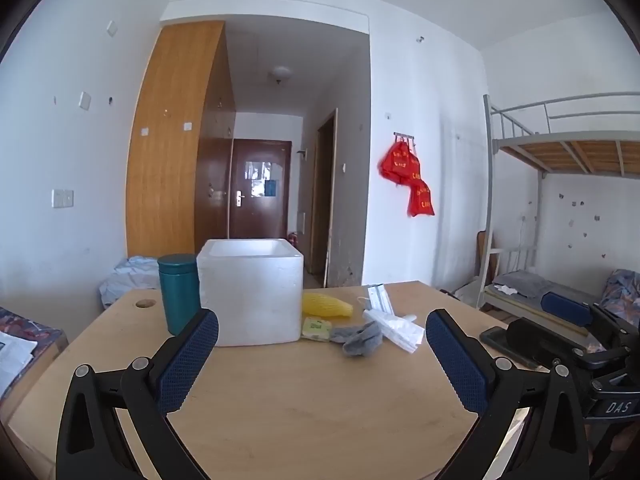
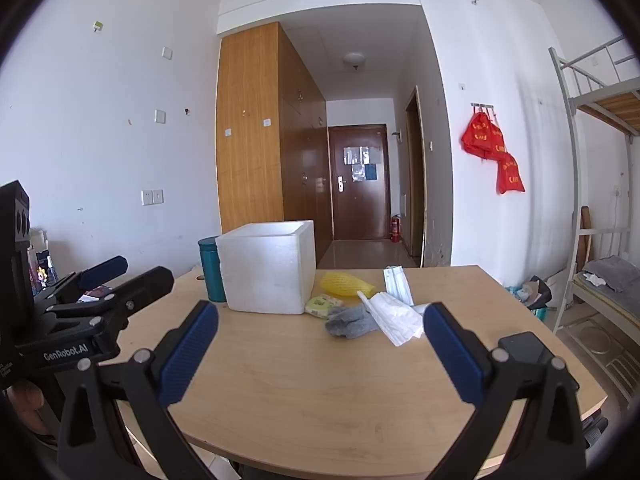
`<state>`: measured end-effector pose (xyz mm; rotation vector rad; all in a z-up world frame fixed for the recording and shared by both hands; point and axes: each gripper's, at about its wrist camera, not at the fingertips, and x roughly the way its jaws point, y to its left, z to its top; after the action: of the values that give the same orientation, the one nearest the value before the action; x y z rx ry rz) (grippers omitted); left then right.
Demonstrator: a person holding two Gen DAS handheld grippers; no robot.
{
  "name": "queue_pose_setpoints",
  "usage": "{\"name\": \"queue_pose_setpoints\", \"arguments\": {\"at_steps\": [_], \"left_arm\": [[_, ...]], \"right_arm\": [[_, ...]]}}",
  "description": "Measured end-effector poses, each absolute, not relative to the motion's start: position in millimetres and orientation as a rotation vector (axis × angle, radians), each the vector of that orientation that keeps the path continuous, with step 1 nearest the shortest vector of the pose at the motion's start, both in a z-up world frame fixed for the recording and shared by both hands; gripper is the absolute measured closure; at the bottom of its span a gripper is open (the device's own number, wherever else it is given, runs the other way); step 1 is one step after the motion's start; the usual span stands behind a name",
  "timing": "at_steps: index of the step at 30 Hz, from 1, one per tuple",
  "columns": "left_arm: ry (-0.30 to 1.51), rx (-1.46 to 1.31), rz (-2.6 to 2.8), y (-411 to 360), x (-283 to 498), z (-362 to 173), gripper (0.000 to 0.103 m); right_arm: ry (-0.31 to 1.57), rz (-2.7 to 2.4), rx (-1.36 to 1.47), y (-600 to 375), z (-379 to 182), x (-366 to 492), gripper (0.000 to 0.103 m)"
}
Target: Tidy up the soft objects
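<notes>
A white foam box (image 1: 252, 292) (image 2: 269, 266) stands open-topped at the far middle of the wooden table (image 1: 304, 400) (image 2: 312, 392). To its right lie a yellow mesh sponge (image 1: 327, 305) (image 2: 346, 283), a small green packet (image 1: 317, 328) (image 2: 322, 306), a grey cloth (image 1: 360, 338) (image 2: 349, 321) and white face masks (image 1: 396, 326) (image 2: 394, 316). My left gripper (image 1: 322, 350) is open and empty, over the near table. My right gripper (image 2: 320, 342) is open and empty, also short of the objects.
A teal canister (image 1: 179, 294) (image 2: 211, 269) stands left of the box. A black phone (image 1: 496, 338) (image 2: 524, 346) lies at the table's right edge. The right gripper's body (image 1: 592, 360) sits right of the left one. A bunk bed (image 1: 560, 160) stands to the right.
</notes>
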<state>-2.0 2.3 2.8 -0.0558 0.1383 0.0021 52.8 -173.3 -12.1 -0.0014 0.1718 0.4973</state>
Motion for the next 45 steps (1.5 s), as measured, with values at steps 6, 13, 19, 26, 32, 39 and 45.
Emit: {"name": "queue_pose_setpoints", "arguments": {"at_steps": [6,13,19,26,32,39,45], "left_arm": [[0.134,-0.037,0.014,-1.6,-4.8,2.3,0.000],[0.137,-0.037,0.016,-1.7,-4.9,2.1,0.000],[0.140,-0.045,0.012,-0.4,-2.6,3.5,0.000],[0.153,-0.053,0.007,1.5,7.3,4.0,0.000],[0.165,-0.046,0.008,3.6,18.0,2.5,0.000],[0.162,-0.054,0.011,8.4,25.8,3.4,0.000],[0.163,-0.057,0.014,10.3,26.5,2.7,0.000]], "right_arm": [[0.171,0.492,-0.004,-164.7,-10.3,50.4,0.000],[0.171,0.491,-0.003,-164.0,-10.7,50.1,0.000],[0.173,0.486,-0.004,-163.7,-11.3,50.0,0.000],[0.186,0.477,-0.008,-162.0,-11.2,57.3,0.000],[0.202,0.475,-0.011,-157.6,-10.8,69.2,0.000],[0.209,0.479,-0.012,-155.6,-7.1,79.6,0.000],[0.207,0.480,-0.018,-153.5,-7.2,79.0,0.000]]}}
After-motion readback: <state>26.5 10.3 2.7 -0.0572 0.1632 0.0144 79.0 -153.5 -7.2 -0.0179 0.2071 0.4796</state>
